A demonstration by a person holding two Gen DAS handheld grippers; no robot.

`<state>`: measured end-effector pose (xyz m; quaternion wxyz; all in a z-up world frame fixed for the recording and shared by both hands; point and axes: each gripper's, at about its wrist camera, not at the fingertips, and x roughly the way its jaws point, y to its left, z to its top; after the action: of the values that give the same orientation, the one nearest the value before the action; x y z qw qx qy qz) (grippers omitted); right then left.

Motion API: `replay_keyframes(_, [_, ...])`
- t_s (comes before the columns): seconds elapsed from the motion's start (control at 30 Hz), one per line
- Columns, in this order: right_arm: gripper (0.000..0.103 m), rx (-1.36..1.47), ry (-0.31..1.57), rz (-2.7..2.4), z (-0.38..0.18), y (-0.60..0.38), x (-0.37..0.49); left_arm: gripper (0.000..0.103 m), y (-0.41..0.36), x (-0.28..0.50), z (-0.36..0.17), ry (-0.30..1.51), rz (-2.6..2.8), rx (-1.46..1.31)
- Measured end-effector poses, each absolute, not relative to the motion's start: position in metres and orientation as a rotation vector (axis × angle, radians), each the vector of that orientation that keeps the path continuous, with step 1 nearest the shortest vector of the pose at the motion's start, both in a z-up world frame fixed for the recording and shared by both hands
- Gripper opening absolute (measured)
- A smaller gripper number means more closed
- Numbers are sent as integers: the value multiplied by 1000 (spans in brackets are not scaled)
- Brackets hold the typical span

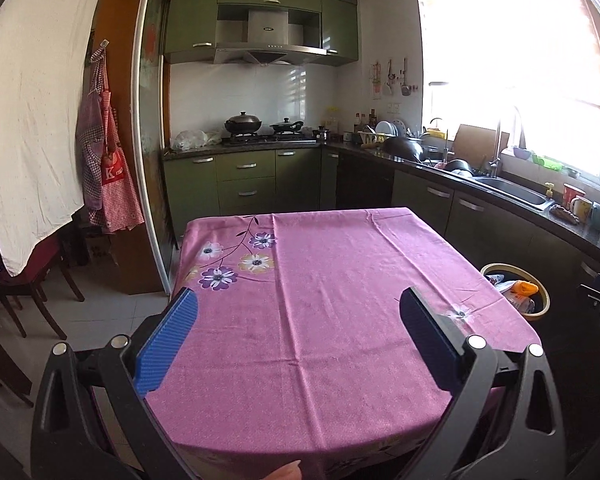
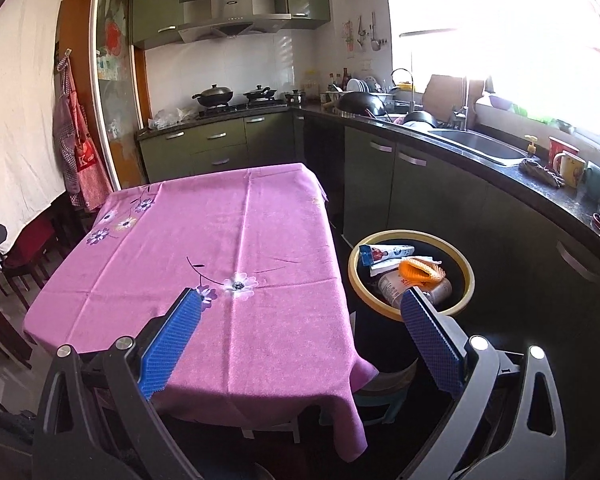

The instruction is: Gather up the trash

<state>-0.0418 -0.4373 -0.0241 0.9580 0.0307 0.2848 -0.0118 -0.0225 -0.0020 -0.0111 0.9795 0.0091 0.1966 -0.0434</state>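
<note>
One round bin, yellow-rimmed with a dark inside, standing on the floor just beside the right edge of the worktop, between it and the dark lower cabinets. Inside the bin, four pieces of trash countable: a blue and white tube or wrapper lying against the far rim, a white crumpled paper under it, an orange ridged piece on top in the middle, and a pale printed bottle or can lying on its side lower down. From the left wrist view only the far part of the same bin showing past the worktop corner, with the orange piece on top.

Worktop covered by one pink cloth printed with flowers, hanging down over the near corner.

Left tongs spread wide, blue pads well apart, gripping nothing, hovering over the near part of the cloth. Right tongs likewise spread wide and bare, left pad over the cloth, right pad in front of the near rim of the bin.

One steel sink set in the dark counter under the window. Two lidded black pans on the stove at the back. Two mugs beside the sink, near the window. One checked apron hanging on the left wall.
</note>
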Motion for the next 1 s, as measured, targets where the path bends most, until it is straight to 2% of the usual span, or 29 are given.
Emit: replay_keyframes(1.0, [98,32,586,3,-35,-424,-26,96,-10,-21,-18,434,-155,13])
